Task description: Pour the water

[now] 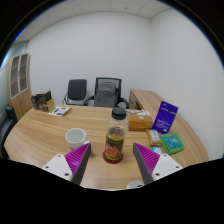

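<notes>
A clear jar-like bottle with a red-and-yellow label and a dark cap stands upright on the wooden table, just ahead of my fingers and in line with the gap between them. A white cup sits on the table to the bottle's left. My gripper is open, its purple pads spread wide on either side, with clear gaps to the bottle. Nothing is held.
Beyond the bottle lie a dark round lid or can and papers. A purple box and a green item sit at the right. Two office chairs stand behind the table, and a shelf at the left wall.
</notes>
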A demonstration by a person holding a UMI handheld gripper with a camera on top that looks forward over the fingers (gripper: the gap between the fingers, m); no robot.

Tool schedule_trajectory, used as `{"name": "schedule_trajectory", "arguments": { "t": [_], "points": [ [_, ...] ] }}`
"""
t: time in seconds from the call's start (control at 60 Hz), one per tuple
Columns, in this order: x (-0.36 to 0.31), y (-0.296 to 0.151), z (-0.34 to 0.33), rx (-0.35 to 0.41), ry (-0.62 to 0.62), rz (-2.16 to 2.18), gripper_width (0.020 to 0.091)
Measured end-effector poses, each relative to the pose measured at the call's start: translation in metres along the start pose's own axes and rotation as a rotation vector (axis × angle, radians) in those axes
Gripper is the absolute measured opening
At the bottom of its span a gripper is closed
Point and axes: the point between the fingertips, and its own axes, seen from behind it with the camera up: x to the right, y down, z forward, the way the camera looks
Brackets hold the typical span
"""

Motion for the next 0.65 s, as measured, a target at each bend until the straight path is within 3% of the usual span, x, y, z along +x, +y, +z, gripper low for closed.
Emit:
{"name": "schedule_trajectory", "arguments": {
  "t": [0.317,0.65],
  "points": [
    [-0.069,0.024,-0.166,-0.064,0.051,0.009,0.0858],
    [-0.100,0.034,-0.216,-0.063,0.066,0.013,0.0855]
  ]
}}
